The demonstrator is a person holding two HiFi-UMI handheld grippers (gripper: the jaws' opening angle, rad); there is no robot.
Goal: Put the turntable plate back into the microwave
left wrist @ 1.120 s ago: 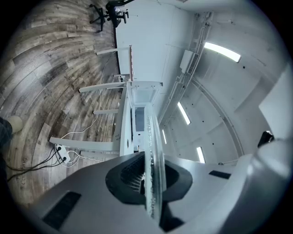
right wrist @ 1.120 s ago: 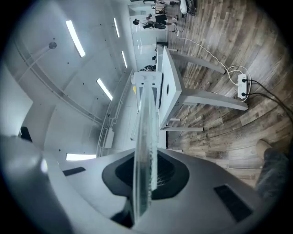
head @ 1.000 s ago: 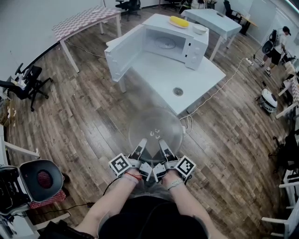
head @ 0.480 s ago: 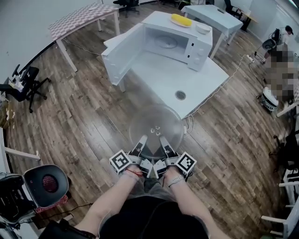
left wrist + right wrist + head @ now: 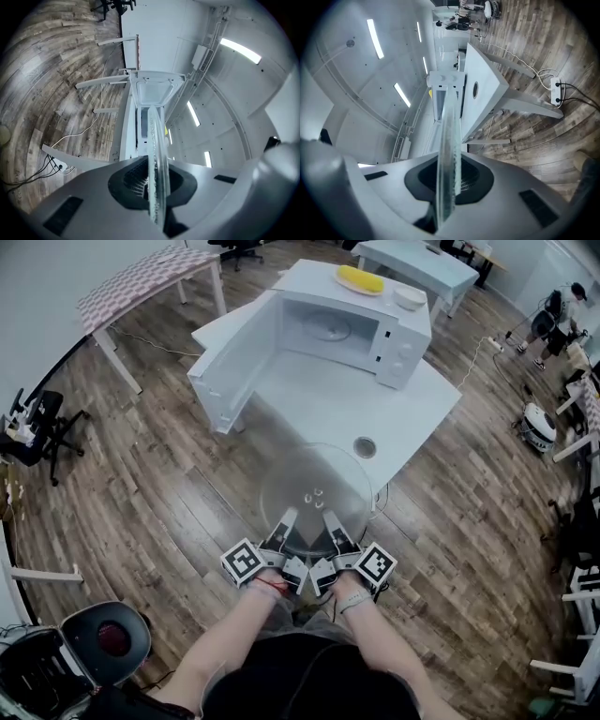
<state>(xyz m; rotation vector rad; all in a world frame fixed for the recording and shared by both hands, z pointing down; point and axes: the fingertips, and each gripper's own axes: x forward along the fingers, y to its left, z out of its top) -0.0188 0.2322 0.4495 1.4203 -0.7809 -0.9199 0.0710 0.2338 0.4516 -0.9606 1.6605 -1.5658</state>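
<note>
Both forearms came up from the bottom centre of the head view and drew close together, the left hand (image 5: pixel 267 589) and right hand (image 5: pixel 346 595) side by side. Each held its tool pointing away from the body. The left gripper (image 5: pixel 286 521) and right gripper (image 5: pixel 330 521) angled slightly toward each other, their marker cubes turned outward.

Each gripper was closed on the near rim of the turntable plate (image 5: pixel 315 472). In the left gripper view, the left gripper (image 5: pixel 153 183) had its dark pads pressed to either face of the turntable plate (image 5: pixel 155 140), which showed edge-on as a thin upright band. The right gripper view showed the right gripper (image 5: pixel 448 182) clamped on the turntable plate (image 5: pixel 449 131) in the same way.

The plate was a clear glass disc with small raised nubs near its middle. It was held roughly level in mid-frame, above the wooden floor (image 5: pixel 159 484), and in the picture its far edge overlapped the near corner of the white table (image 5: pixel 403 413). The microwave (image 5: pixel 398 338) stood on that table toward the top of the frame, with its door (image 5: pixel 230 371) swung wide open to the left.
</note>
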